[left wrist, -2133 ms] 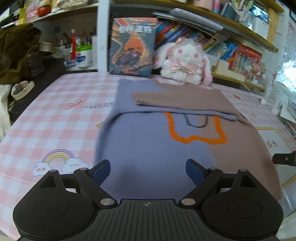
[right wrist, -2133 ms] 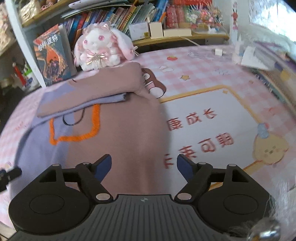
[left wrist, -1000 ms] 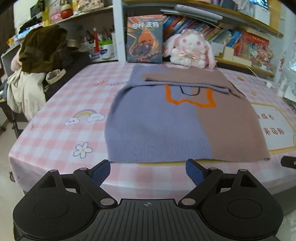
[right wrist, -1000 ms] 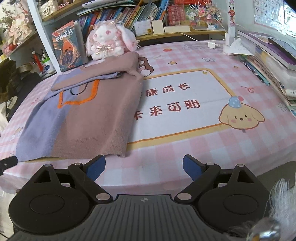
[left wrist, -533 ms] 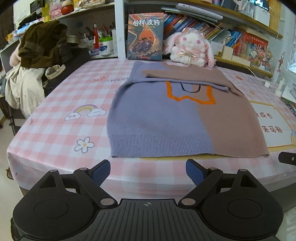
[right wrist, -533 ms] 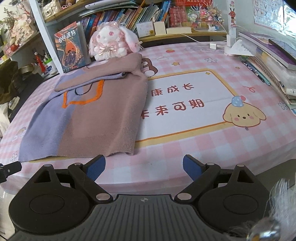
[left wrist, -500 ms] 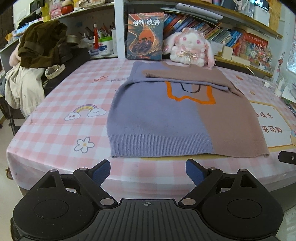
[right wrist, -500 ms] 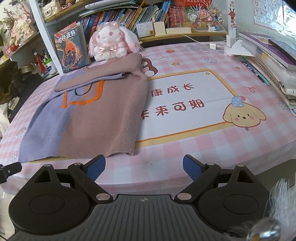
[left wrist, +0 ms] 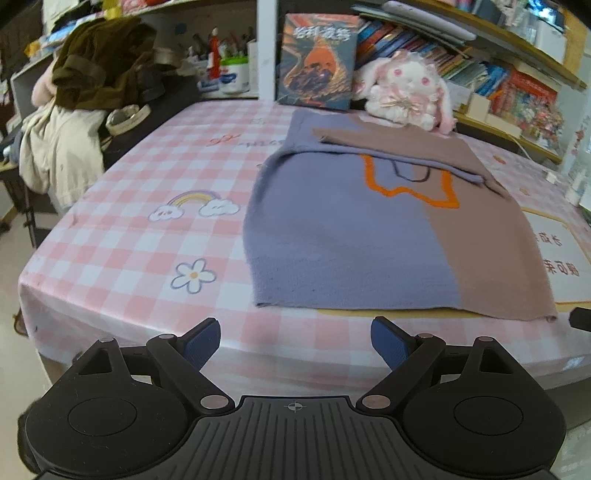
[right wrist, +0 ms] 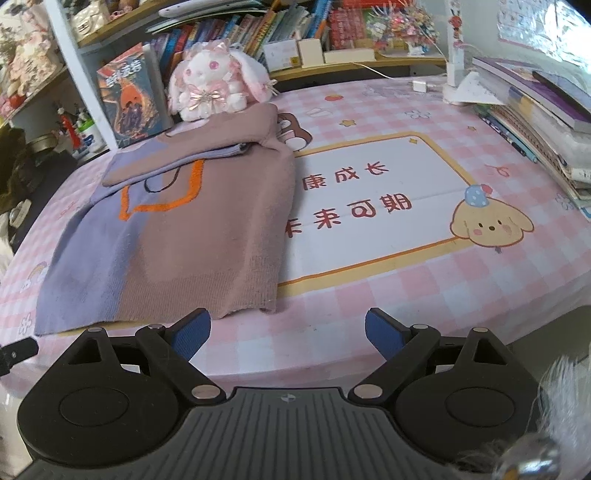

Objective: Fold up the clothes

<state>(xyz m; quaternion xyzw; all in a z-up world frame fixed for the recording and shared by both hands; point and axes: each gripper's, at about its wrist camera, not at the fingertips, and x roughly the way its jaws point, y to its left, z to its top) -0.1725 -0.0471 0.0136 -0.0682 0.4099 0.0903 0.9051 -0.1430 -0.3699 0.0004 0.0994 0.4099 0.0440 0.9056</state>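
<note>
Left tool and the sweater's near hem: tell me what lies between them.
Only bare pink-checked tablecloth. In the left wrist view nothing sits between the open left tool and the hem of the purple and mauve knitted sweater.

The setting was a lived-in room of a home, likely a bedroom or study corner. A table wore a pink checked cloth printed with rainbows, flowers and a cartoon puppy. Wooden shelves behind it were crammed with children's books, and a novel stood propped beside a plush rabbit in a pink bow. Coats and jackets were heaped on a chair to one side, near a pot of pens. A stack of notebooks sat at the table's far edge, and a knitted sweater lay spread on the cloth.
</note>
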